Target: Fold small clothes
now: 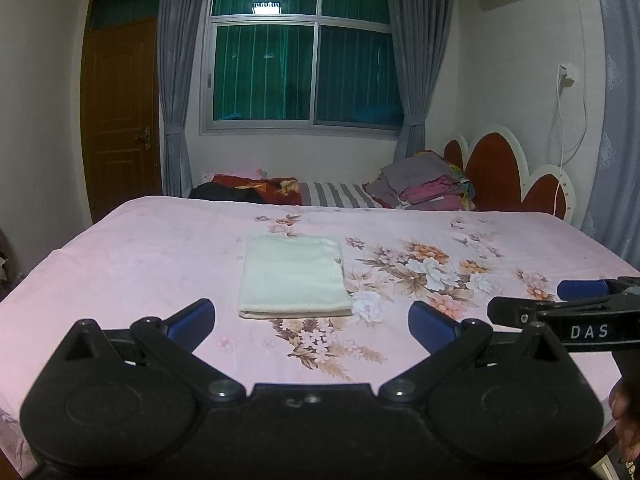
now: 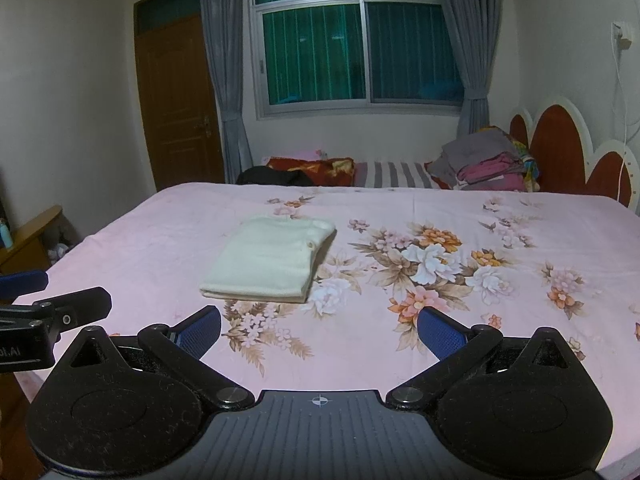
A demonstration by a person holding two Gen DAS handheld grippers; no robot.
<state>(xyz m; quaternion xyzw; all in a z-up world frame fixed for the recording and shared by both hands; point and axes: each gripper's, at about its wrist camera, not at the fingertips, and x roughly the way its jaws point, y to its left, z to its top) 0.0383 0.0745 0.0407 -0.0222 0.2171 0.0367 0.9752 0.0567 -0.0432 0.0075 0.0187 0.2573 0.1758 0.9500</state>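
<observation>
The left gripper [image 1: 311, 320] sits nearest, jaws spread wide and holding nothing, above the near edge of the bed [image 1: 140, 248]. The right gripper [image 2: 319, 326] to its right is likewise wide open and empty. Just beyond them, a folded cream cloth [image 1: 294, 278] lies flat on the pink floral sheet. Stacked clothes [image 1: 424, 186] rest far right by the headboard [image 1: 496, 168].

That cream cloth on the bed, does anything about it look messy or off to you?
Nothing stands out. The cream cloth lies folded into a neat, flat rectangle on the pink floral bedsheet. The left gripper and the right gripper are both open, short of the cloth and not touching it.
</observation>
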